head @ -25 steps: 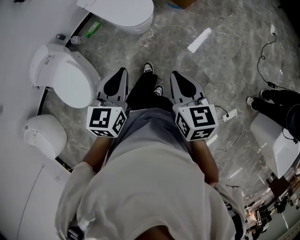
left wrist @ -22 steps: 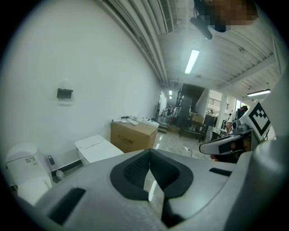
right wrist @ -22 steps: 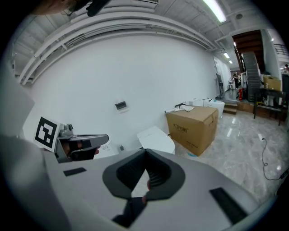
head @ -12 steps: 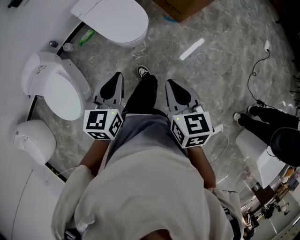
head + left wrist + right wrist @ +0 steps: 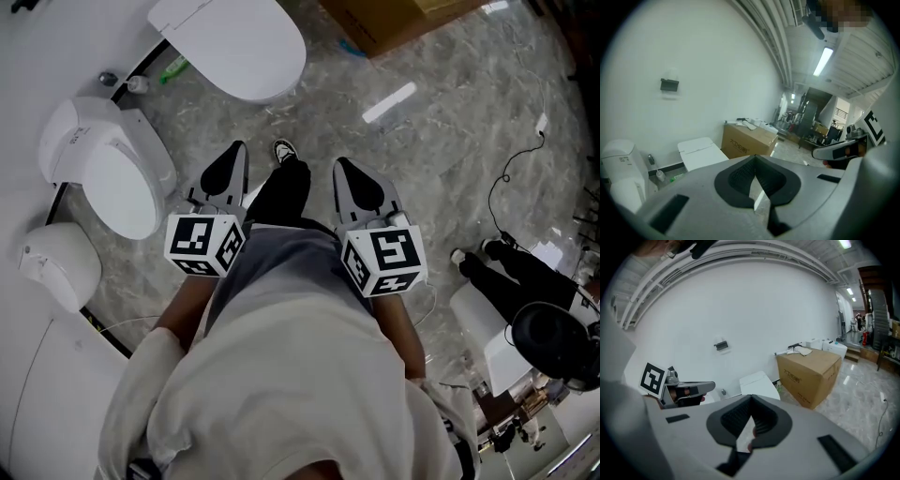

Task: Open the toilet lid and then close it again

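Note:
Several white toilets stand along the white wall on the left, all with lids down. One toilet [image 5: 234, 42] [image 5: 701, 152] [image 5: 758, 384] has a flat squarish lid. A rounder toilet [image 5: 108, 164] [image 5: 621, 173] sits nearer, to the left of my left gripper. My left gripper [image 5: 232, 155] [image 5: 755, 157] is shut and empty, held out over the marble floor. My right gripper [image 5: 345, 169] [image 5: 751, 397] is beside it, jaws together, with nothing in it. Neither touches a toilet. The person's legs and a shoe [image 5: 284, 150] show between the grippers.
A cardboard box [image 5: 394, 19] [image 5: 749, 139] [image 5: 811, 373] stands past the flat-lidded toilet. A green bottle [image 5: 175, 67] lies by the wall. On the floor are a white strip [image 5: 389, 103] and cables [image 5: 525, 150]. Another person in black [image 5: 525, 309] is at the right.
The person has walked on: the toilets, box and floor strip have shifted in the head view, and the other person's legs slid down at the right. Both grippers stay shut, side by side.

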